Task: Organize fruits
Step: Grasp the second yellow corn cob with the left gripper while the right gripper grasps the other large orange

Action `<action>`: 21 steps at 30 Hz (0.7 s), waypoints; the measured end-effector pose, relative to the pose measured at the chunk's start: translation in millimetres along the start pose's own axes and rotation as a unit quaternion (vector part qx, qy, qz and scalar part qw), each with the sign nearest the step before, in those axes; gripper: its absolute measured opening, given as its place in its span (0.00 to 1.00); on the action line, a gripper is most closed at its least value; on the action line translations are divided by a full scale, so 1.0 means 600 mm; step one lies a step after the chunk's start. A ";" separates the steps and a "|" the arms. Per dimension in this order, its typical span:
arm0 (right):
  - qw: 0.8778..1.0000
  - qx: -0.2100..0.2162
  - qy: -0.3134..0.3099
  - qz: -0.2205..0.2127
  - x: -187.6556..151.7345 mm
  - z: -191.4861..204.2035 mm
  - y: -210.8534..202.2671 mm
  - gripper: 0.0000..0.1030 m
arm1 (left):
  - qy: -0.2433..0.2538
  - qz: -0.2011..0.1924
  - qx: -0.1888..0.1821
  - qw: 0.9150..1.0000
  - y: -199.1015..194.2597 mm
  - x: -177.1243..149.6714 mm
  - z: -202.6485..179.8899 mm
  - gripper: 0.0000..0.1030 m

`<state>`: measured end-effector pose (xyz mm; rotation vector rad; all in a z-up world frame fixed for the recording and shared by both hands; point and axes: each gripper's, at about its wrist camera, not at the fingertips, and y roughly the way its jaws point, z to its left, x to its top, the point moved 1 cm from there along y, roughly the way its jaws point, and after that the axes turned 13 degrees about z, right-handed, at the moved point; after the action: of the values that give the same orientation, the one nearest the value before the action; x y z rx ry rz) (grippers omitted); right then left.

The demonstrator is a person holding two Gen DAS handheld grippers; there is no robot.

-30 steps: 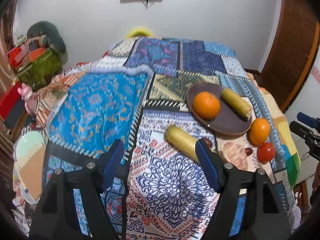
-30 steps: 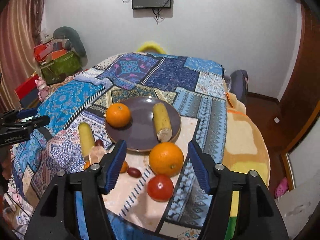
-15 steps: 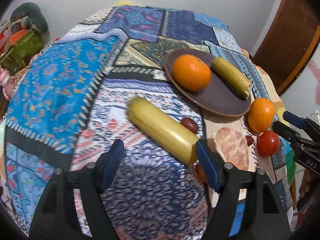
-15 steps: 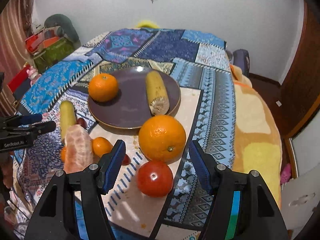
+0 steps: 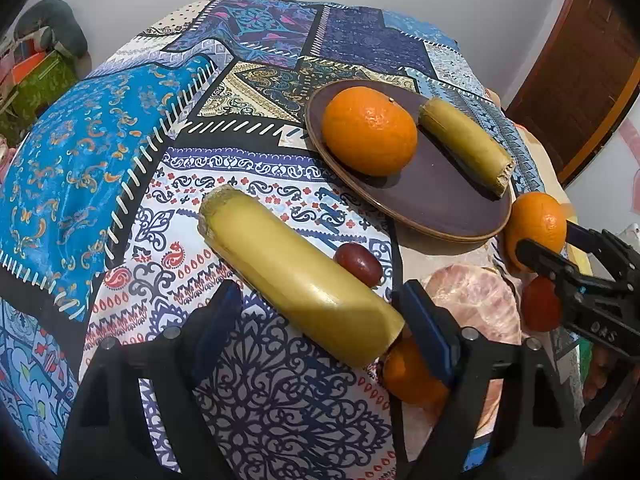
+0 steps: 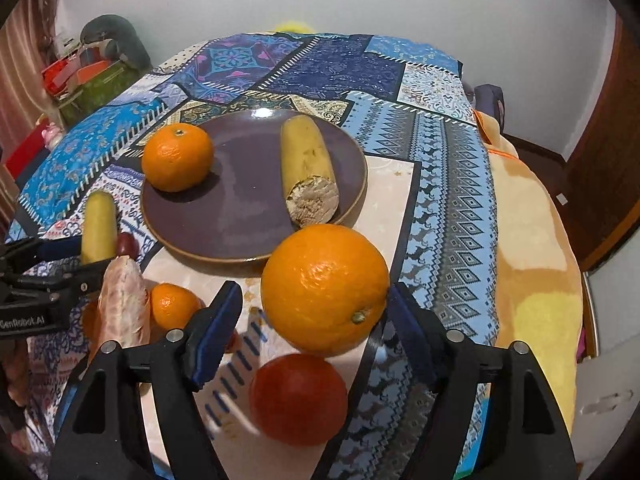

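Note:
My left gripper (image 5: 320, 320) hangs low over a yellow banana piece (image 5: 296, 276) on the cloth. Its jaws are opening, with the near end of the piece between them and the pads not pressing. My right gripper (image 6: 314, 320) straddles a large orange (image 6: 324, 288), its jaws also opening and clear of the peel. A red tomato (image 6: 298, 394) lies just below that orange. A dark plate (image 6: 248, 208) holds an orange (image 6: 176, 156) and a second banana piece (image 6: 306, 164). The right gripper (image 5: 560, 264) shows at the left wrist view's right edge.
A peeled pink citrus segment (image 5: 472, 304), a small mandarin (image 6: 174, 306) and a dark red grape (image 5: 358, 264) lie between the two grippers. The patchwork cloth (image 5: 100, 184) covers a bed that drops off at the right. Bags (image 6: 92, 76) stand at the back left, beside a wall.
Both grippers have sunk toward the fruit and their jaws have widened. The banana piece now lies between the left jaws and the large orange between the right ones.

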<state>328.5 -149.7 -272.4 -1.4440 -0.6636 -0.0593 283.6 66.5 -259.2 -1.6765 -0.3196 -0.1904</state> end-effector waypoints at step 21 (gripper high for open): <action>0.999 0.036 0.035 -0.002 -0.002 -0.031 0.002 0.59 | -0.036 0.002 0.013 0.999 -0.043 -0.048 0.091 0.50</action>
<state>335.0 -166.9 -273.9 -1.3656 -0.6053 -0.0872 245.0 120.4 -250.7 -1.6611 -0.3710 -0.1233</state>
